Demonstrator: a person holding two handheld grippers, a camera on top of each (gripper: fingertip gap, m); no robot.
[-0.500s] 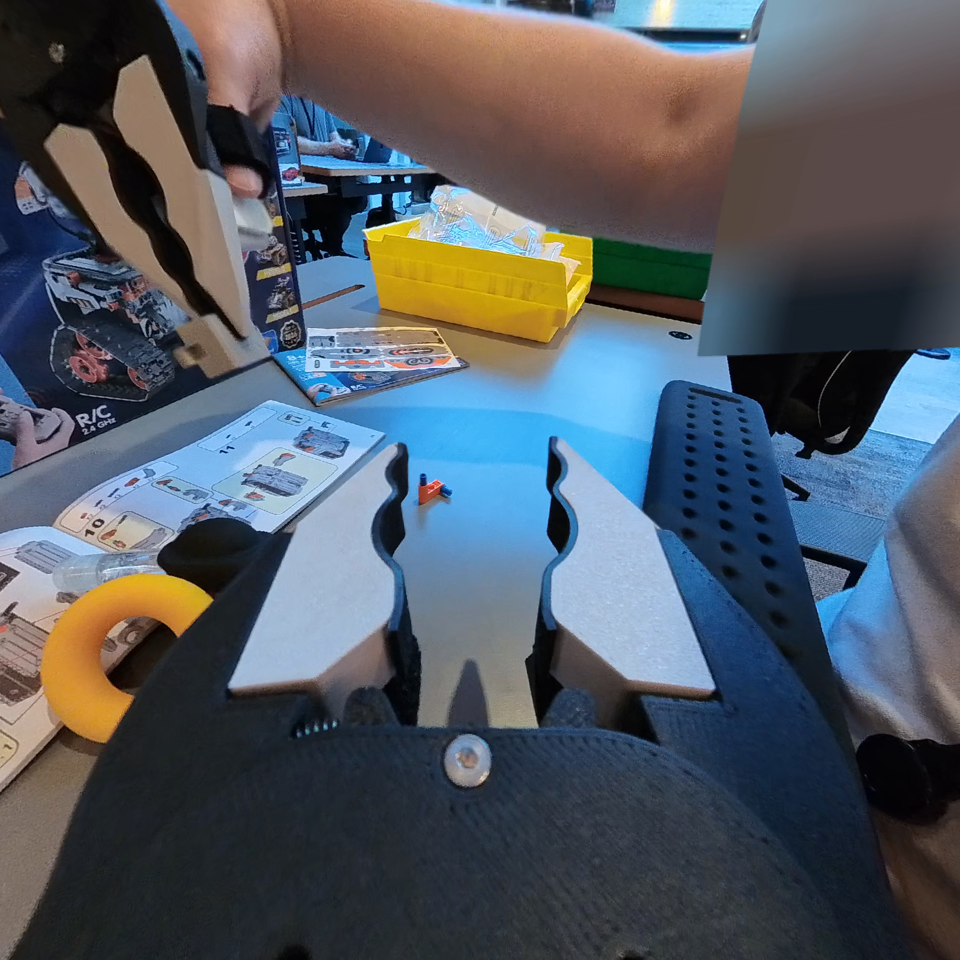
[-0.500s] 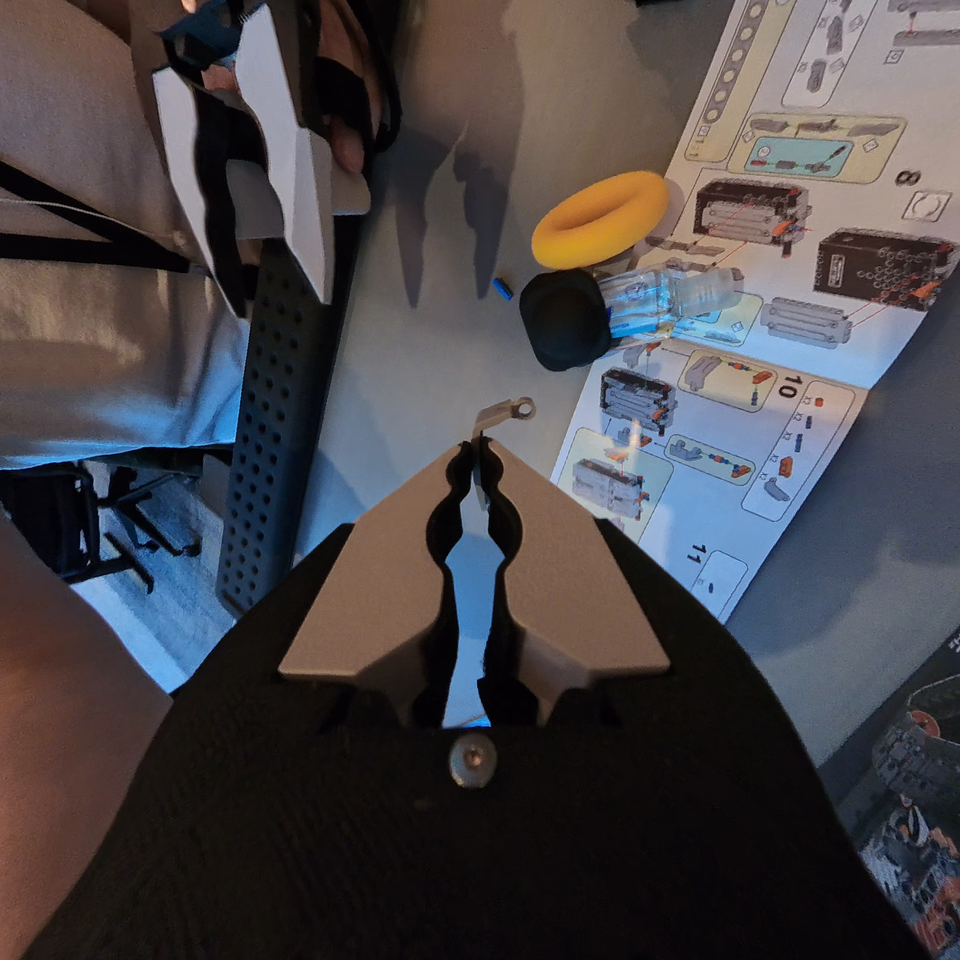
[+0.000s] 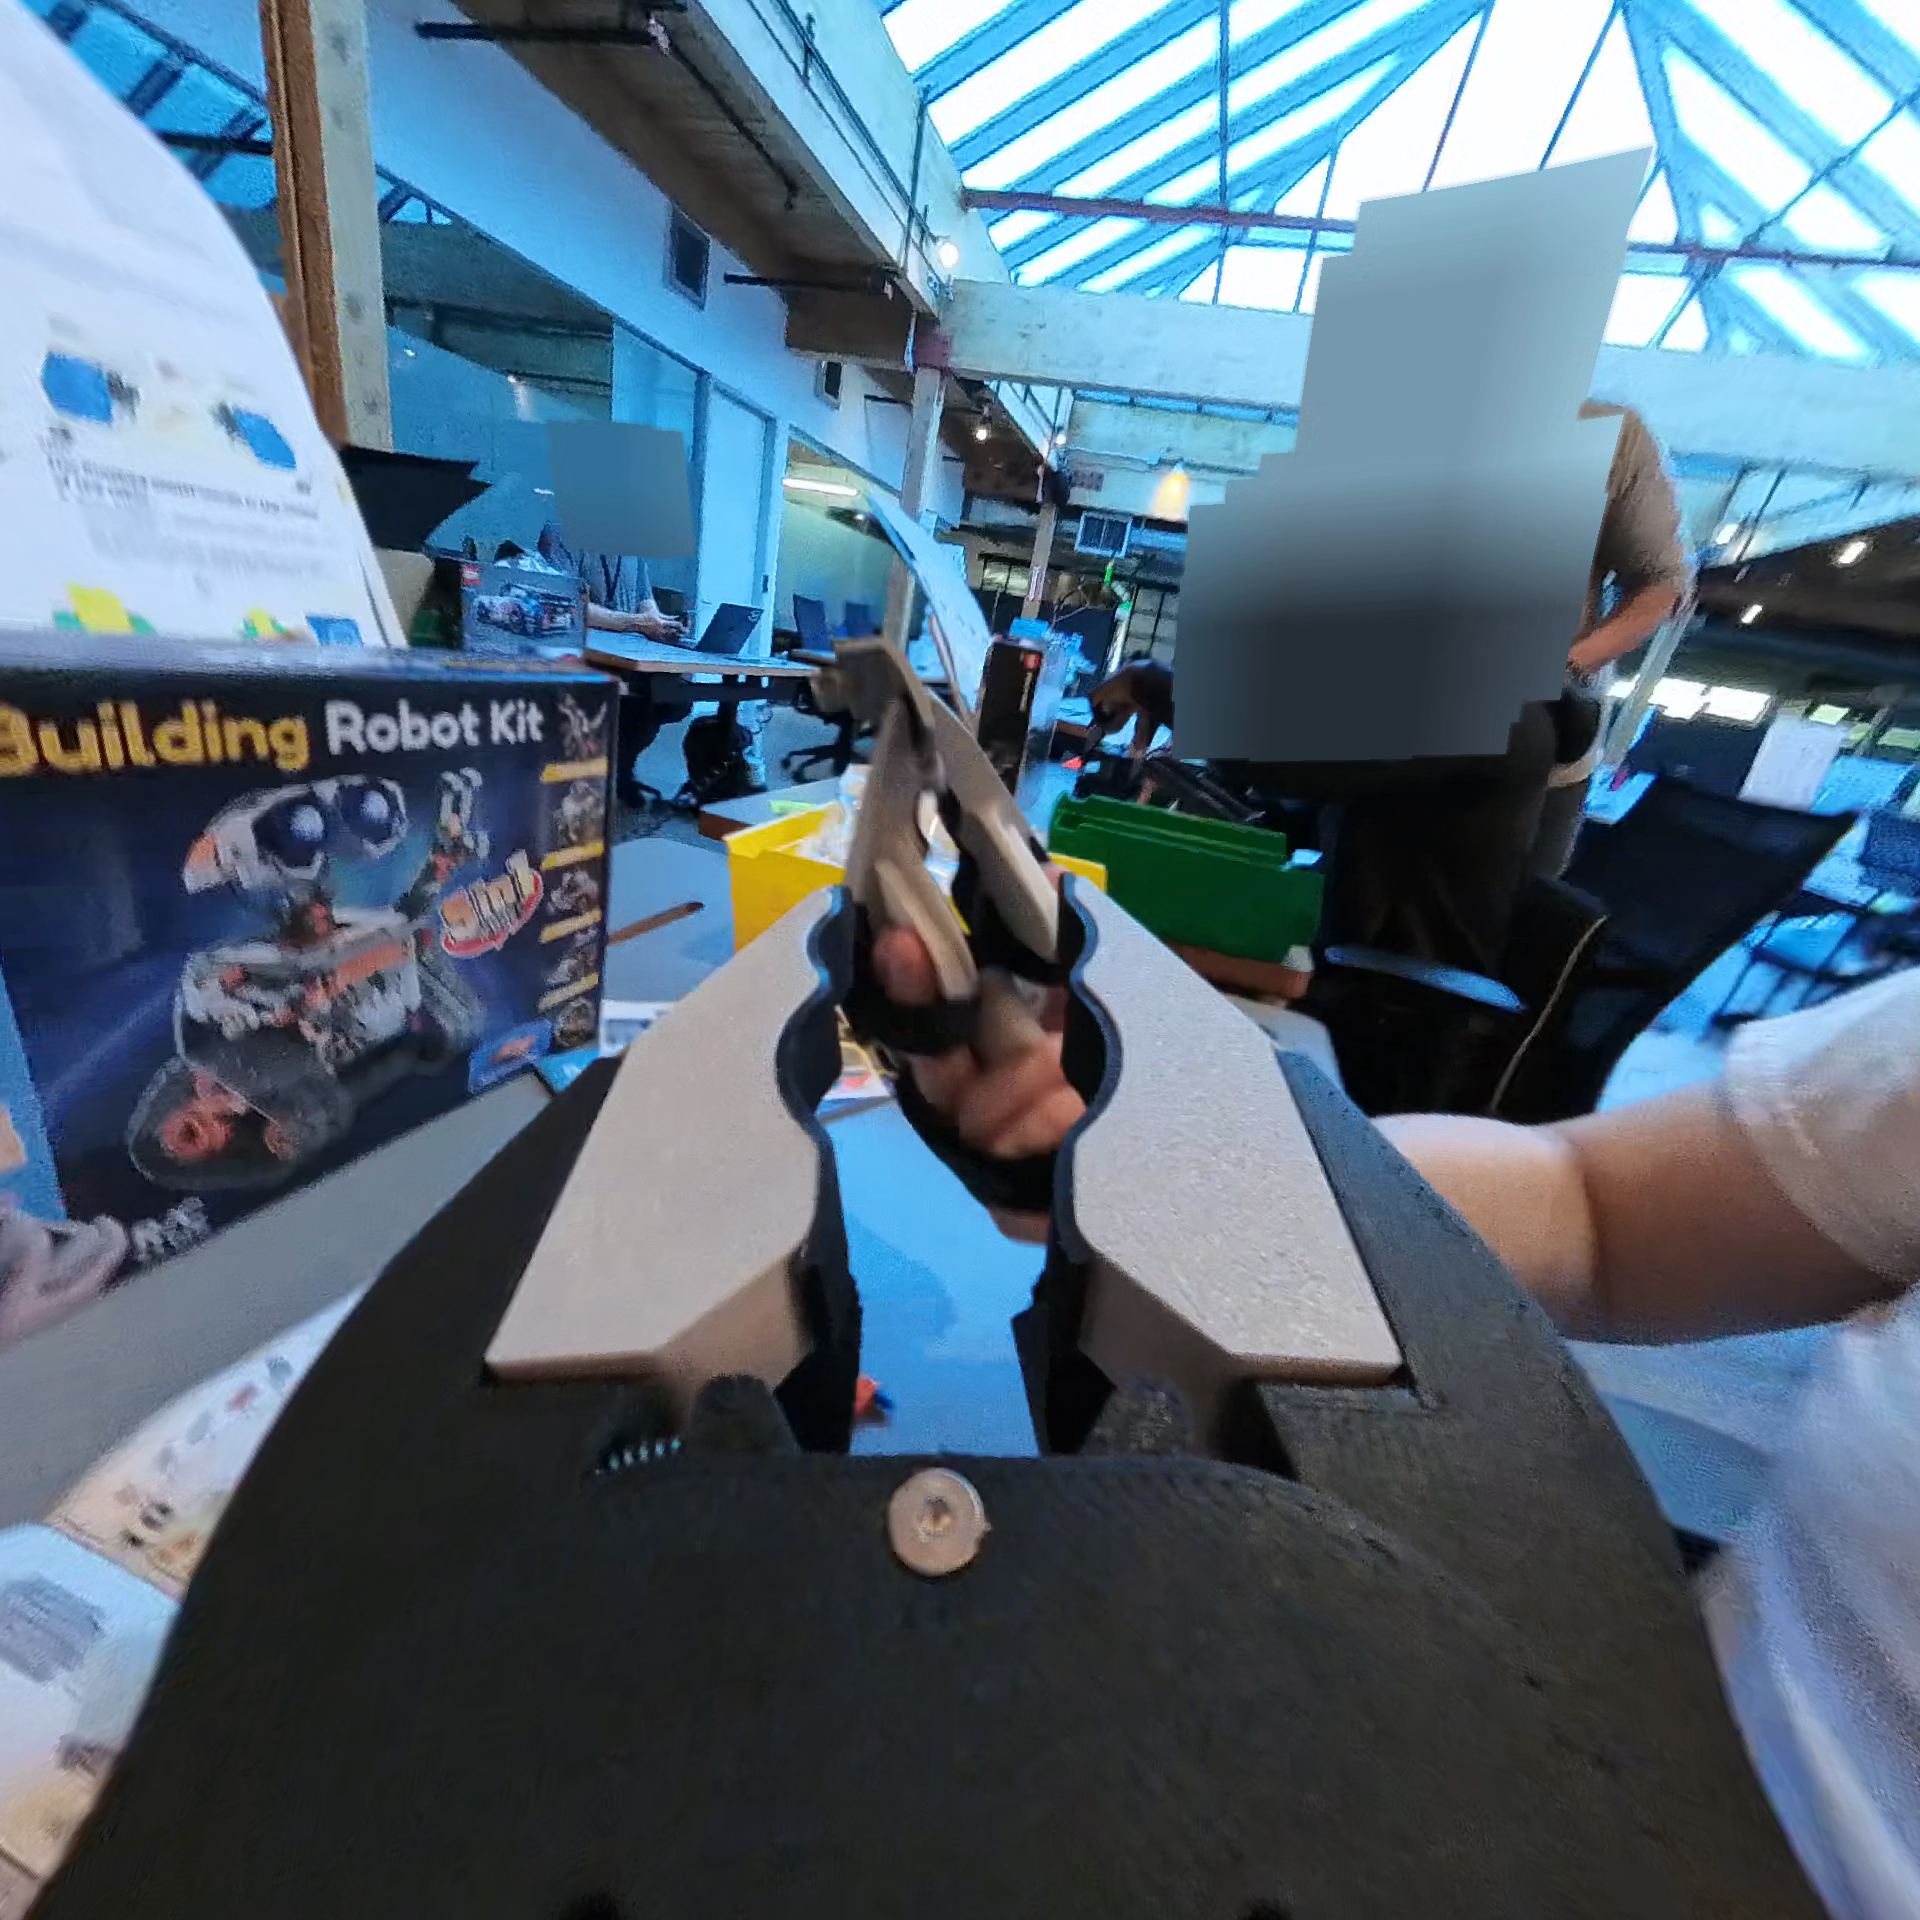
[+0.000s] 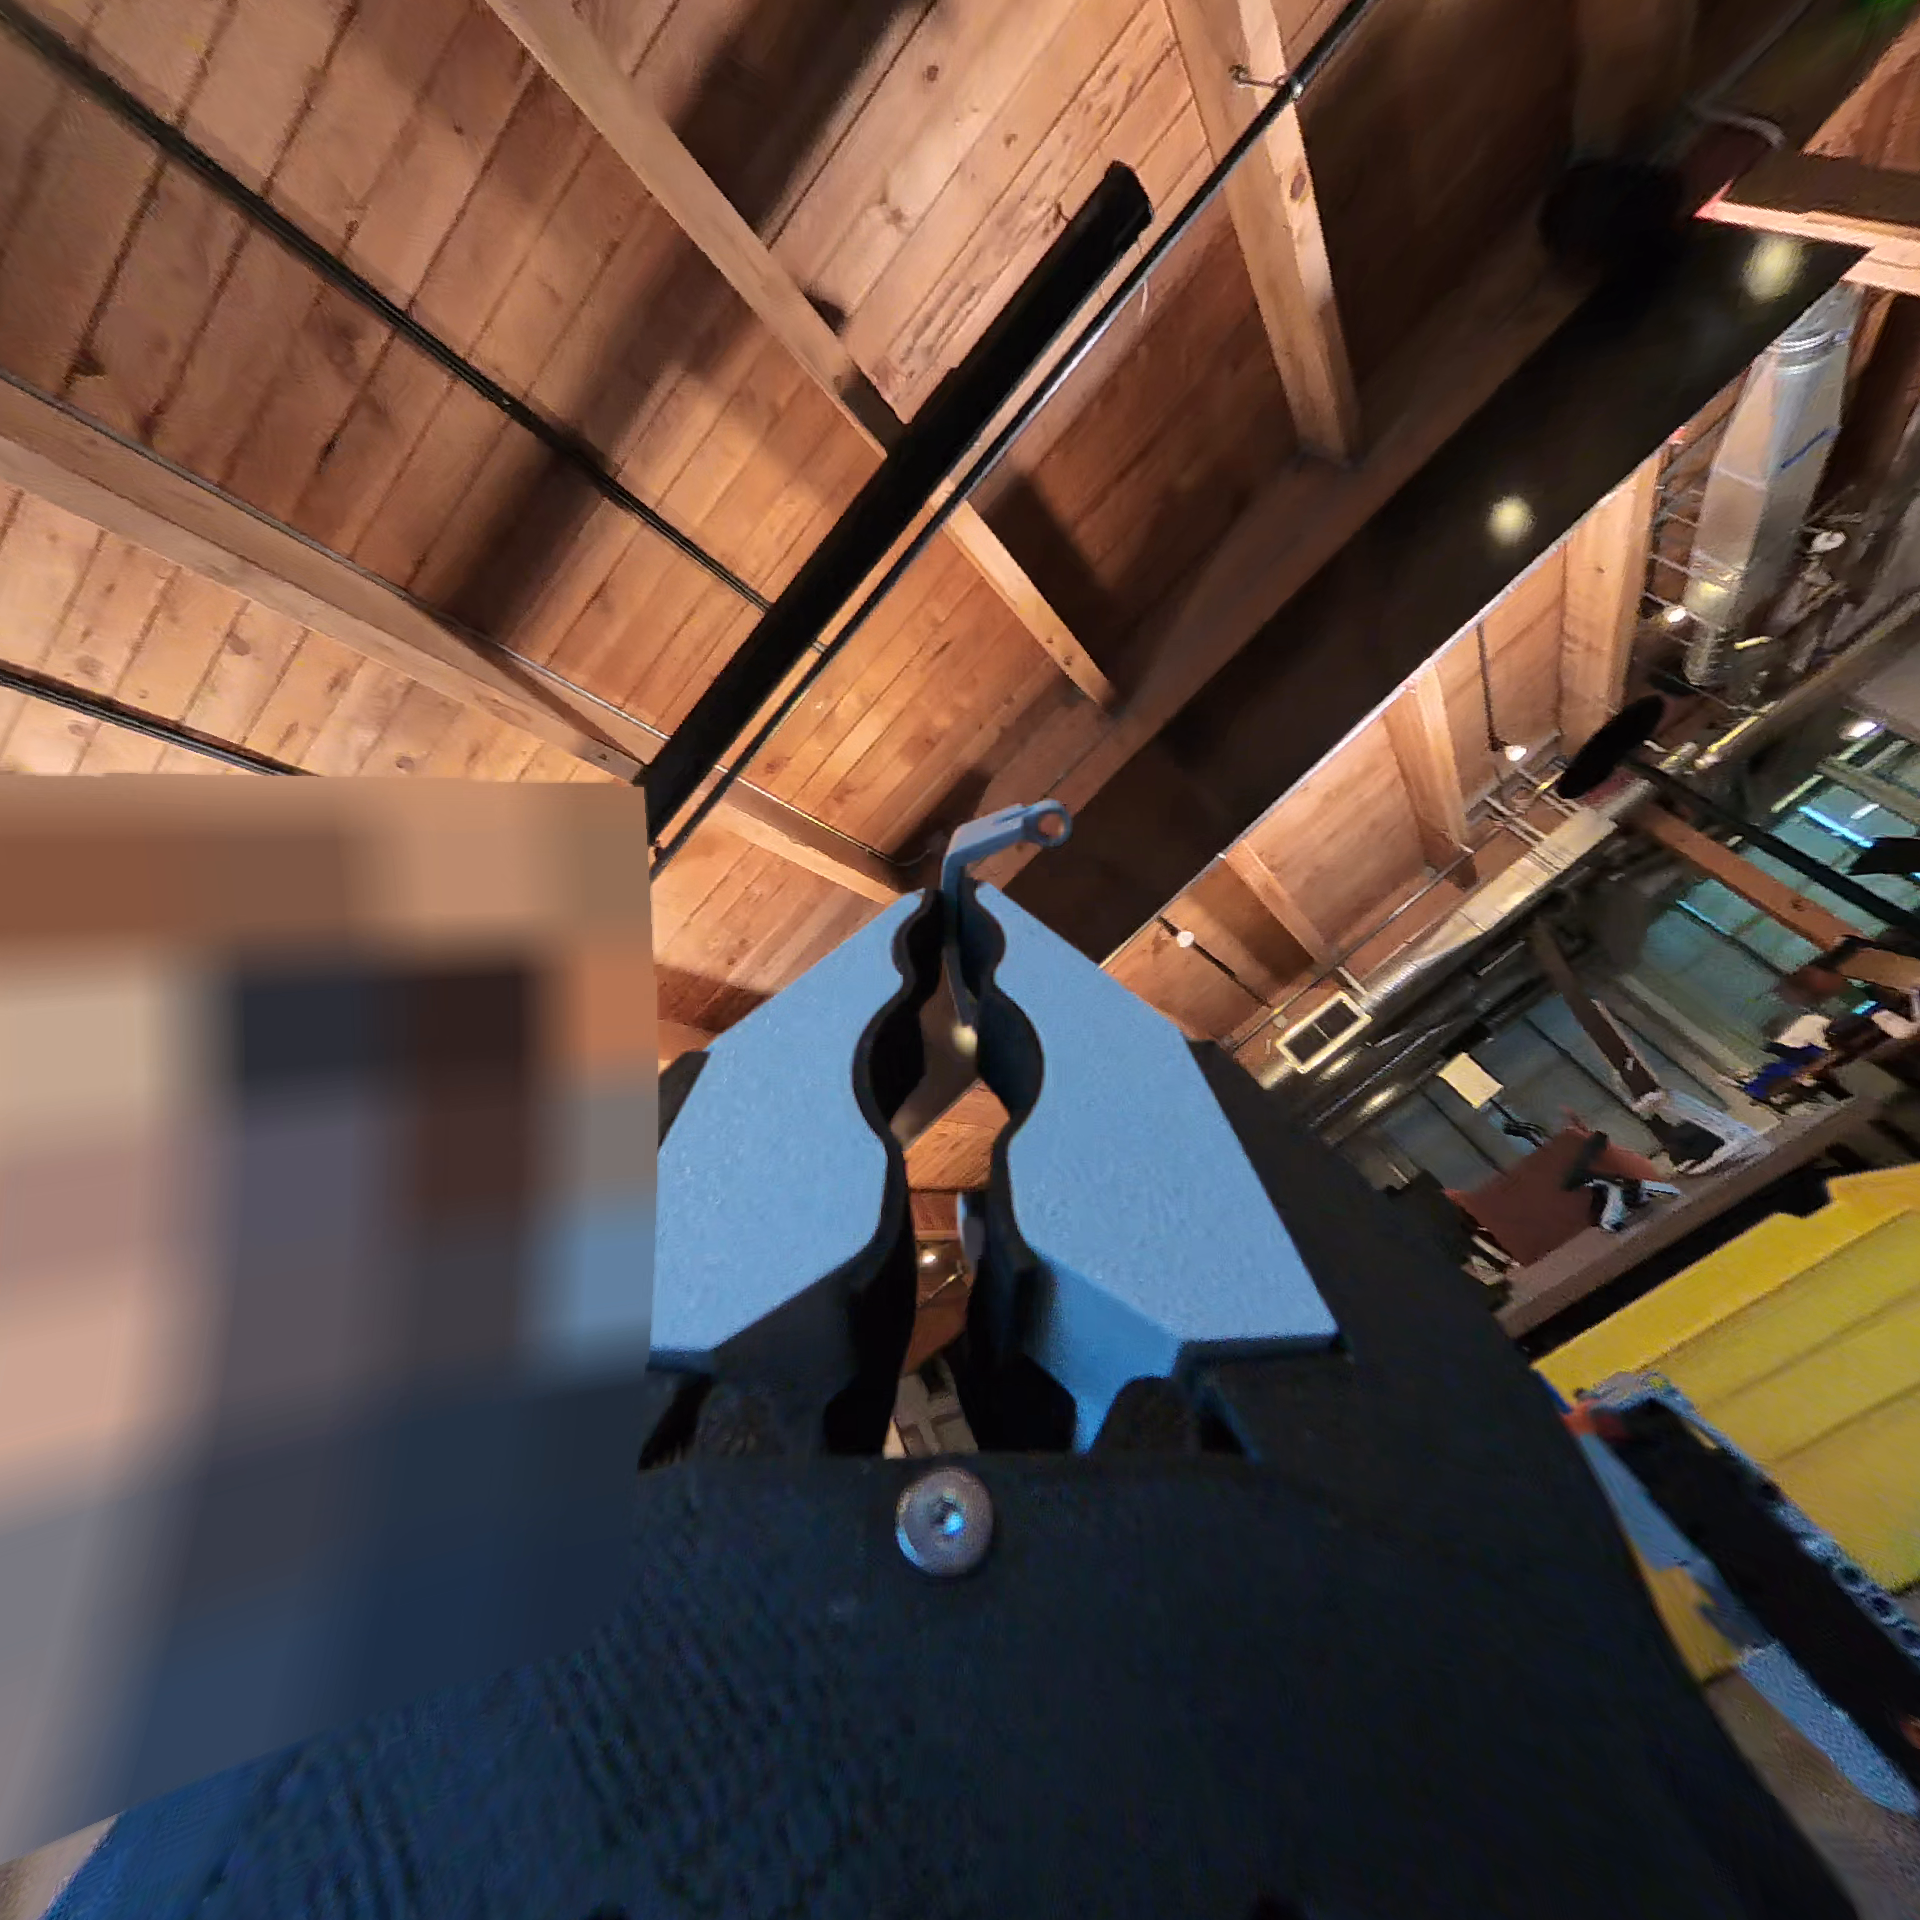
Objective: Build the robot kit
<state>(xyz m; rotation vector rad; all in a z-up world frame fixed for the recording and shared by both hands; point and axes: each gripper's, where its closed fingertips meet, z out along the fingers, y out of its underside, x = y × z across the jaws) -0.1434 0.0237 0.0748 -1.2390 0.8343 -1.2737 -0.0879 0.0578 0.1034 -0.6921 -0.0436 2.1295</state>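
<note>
My right gripper (image 4: 951, 902) is shut on a small grey bent piece with a ring end (image 4: 1003, 836) and points up at the wooden ceiling. In the left wrist view the right gripper (image 3: 878, 686) stands upright in a person's hand (image 3: 997, 1091), just beyond my left gripper. My left gripper (image 3: 954, 925) is open and empty, held level above the grey table (image 3: 935, 1299), with the hand and right gripper framed between its fingers. A tiny orange and blue piece (image 3: 871, 1397) lies on the table below the left jaws.
A robot kit box (image 3: 301, 914) stands at the left, with an open booklet (image 3: 156, 1455) below it. A yellow bin (image 3: 779, 873) and a green bin (image 3: 1174, 873) sit at the table's far side. The yellow bin also shows in the right wrist view (image 4: 1766, 1299). A person stands behind. The left gripper's tips are roughly 7 centimeters from the right gripper's.
Both grippers have tilted up from the table. The right one, still holding the grey piece, now points at the ceiling in front of the left gripper, which stays open.
</note>
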